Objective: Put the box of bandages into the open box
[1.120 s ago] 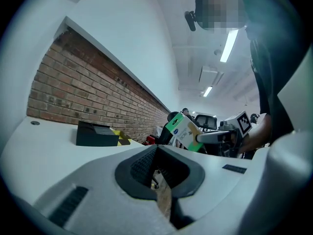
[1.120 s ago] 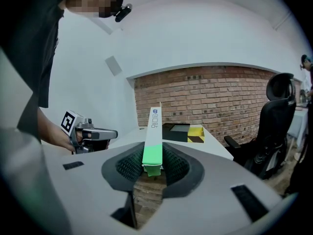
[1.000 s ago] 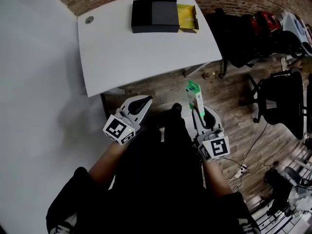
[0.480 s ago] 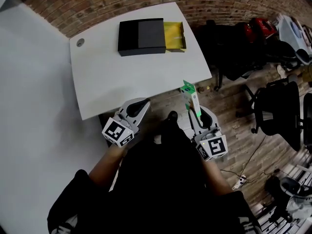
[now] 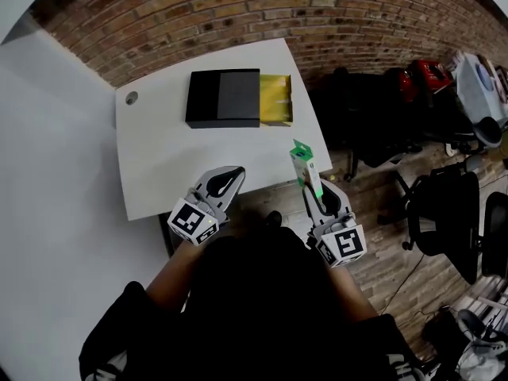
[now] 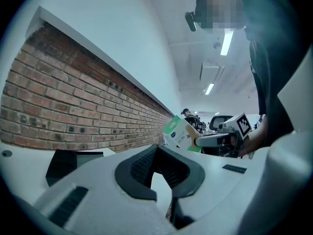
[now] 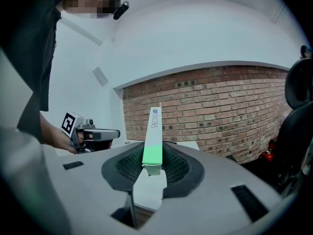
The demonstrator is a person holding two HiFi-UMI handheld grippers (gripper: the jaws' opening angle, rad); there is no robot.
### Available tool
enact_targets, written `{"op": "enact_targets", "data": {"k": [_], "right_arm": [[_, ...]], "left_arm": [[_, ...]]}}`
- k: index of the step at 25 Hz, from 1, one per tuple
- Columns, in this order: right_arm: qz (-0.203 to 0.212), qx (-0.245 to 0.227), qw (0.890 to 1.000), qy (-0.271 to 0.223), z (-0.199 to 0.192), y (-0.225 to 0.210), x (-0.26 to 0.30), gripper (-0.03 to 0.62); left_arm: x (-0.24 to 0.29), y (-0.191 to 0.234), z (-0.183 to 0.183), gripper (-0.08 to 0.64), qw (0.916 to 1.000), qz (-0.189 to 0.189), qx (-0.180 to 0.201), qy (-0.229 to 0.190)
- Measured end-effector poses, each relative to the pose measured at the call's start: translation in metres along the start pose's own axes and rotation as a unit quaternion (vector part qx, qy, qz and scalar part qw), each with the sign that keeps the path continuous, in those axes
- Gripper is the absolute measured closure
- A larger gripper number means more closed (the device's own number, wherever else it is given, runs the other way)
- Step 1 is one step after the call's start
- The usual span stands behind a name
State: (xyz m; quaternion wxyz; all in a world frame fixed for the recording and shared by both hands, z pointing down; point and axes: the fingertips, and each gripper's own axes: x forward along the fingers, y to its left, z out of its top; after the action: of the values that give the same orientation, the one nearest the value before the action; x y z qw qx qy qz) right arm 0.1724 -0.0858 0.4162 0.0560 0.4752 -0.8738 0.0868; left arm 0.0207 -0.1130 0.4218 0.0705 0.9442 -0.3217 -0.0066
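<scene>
We take the white table [image 5: 159, 161] as the reference for all positions. The open box [image 5: 224, 98] lies flat on the table toward its far edge, close to the brick wall [image 5: 333, 10]. Its black cover spans the left part. The yellow inside [image 5: 275, 100] is exposed at the end nearest the table's right edge. A small round hole [image 5: 131, 98] sits near the table's far left corner.

The right gripper [image 5: 315, 187] is at the table's near right corner, about level with the near edge. Its fingers are clamped on the box of bandages [image 5: 302, 159], pressing on both flat sides of its green lower end. The box of bandages is a thin white-and-green carton. It projects forward and upward out of the jaws, with its free end over the table's near right corner. It is in the air, clear of the table top and well apart from the open box.

The left gripper [image 5: 232, 173] is at the table's near edge, to the left of the right gripper, with its tips just over the table top. Its fingers are together at the tips, and we see nothing between them.

Each gripper is held in one hand. Black office chairs [image 5: 452, 213] stand on the wooden floor [image 5: 381, 236] off the table's right side.
</scene>
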Motion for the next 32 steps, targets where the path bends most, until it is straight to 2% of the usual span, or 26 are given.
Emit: {"op": "enact_targets", "data": {"k": [6,11,17,25,32], "right_arm": [[0.014,0.006,1.0,-0.014,0.003,-0.032,0.022,0.5],[0.017,0.024,0.999,-0.027,0.004,-0.05,0.034,0.5],[0.018,0.068,0.997,-0.016,-0.002,-0.065,0.062,0.5],[-0.014,0.1,0.995,-0.01,0.005,-0.078,0.11,0.5],[-0.036,0.153,0.987,-0.012,0.004,-0.086,0.153,0.5]], "left_arm": [[0.032,0.024,0.008,0.545,0.9997,0.022,0.01,-0.006],[0.05,0.038,0.009,0.545,0.9996,0.026,0.013,0.004],[0.07,0.064,0.012,0.545,0.9996,0.026,0.007,0.008],[0.084,0.103,0.005,0.545,0.9998,-0.006,-0.02,0.007],[0.088,0.139,0.01,0.545,0.9983,-0.019,-0.056,-0.001]]}}
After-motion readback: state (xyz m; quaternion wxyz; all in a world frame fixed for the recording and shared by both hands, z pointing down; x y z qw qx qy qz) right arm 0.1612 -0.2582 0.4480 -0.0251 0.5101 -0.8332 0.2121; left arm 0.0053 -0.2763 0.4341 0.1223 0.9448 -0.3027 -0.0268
